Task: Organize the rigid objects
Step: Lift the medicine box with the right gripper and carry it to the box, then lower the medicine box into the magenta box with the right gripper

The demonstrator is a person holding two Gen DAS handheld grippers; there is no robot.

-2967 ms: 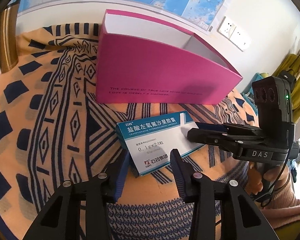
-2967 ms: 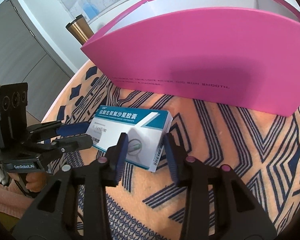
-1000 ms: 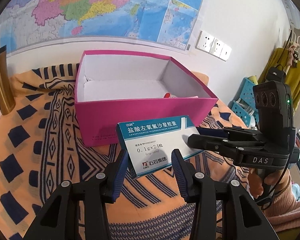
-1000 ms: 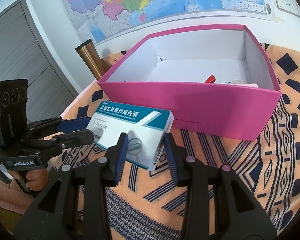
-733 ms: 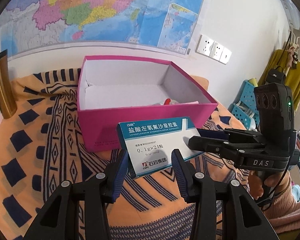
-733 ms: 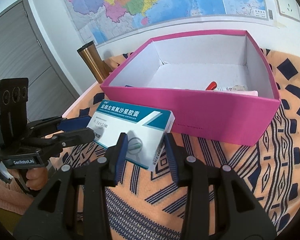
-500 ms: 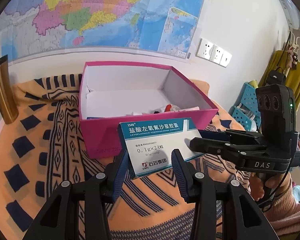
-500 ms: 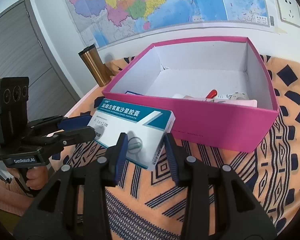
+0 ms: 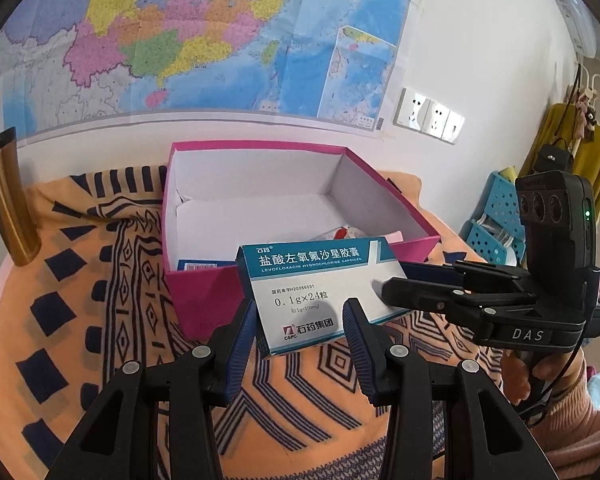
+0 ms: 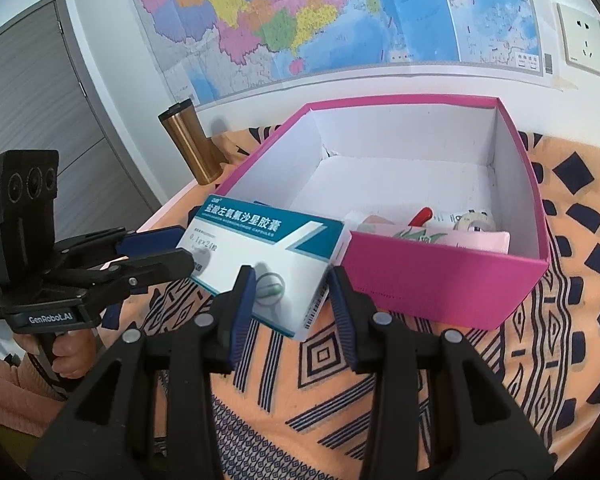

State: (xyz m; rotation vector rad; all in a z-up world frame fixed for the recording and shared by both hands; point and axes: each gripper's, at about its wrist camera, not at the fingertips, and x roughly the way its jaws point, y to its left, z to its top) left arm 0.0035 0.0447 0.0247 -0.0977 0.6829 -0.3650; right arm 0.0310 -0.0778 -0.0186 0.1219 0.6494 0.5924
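A white and teal medicine box (image 9: 320, 292) hangs in the air just in front of the near rim of the open pink box (image 9: 204, 292). My left gripper (image 9: 300, 312) is shut on its near end, and my right gripper (image 9: 396, 280) is clamped on the other end from the right. In the right wrist view the medicine box (image 10: 260, 248) sits between my right gripper (image 10: 290, 280) jaws, with my left gripper (image 10: 180, 248) pinching its far left end. The pink box (image 10: 440, 280) holds a pink packet (image 10: 440, 236), a red item (image 10: 422, 214) and a tape roll (image 10: 474, 218).
An orange cloth with dark blue patterns (image 9: 80, 320) covers the table. A gold flask (image 9: 8, 200) stands at the table's back left by the wall map. A blue basket (image 9: 496, 216) and a yellow garment (image 9: 592, 160) are off to the right. A grey door (image 10: 28, 100) is at left.
Both grippers have lifted the medicine box off the cloth and higher in front of the pink box. The box's inside and its contents now show more fully.
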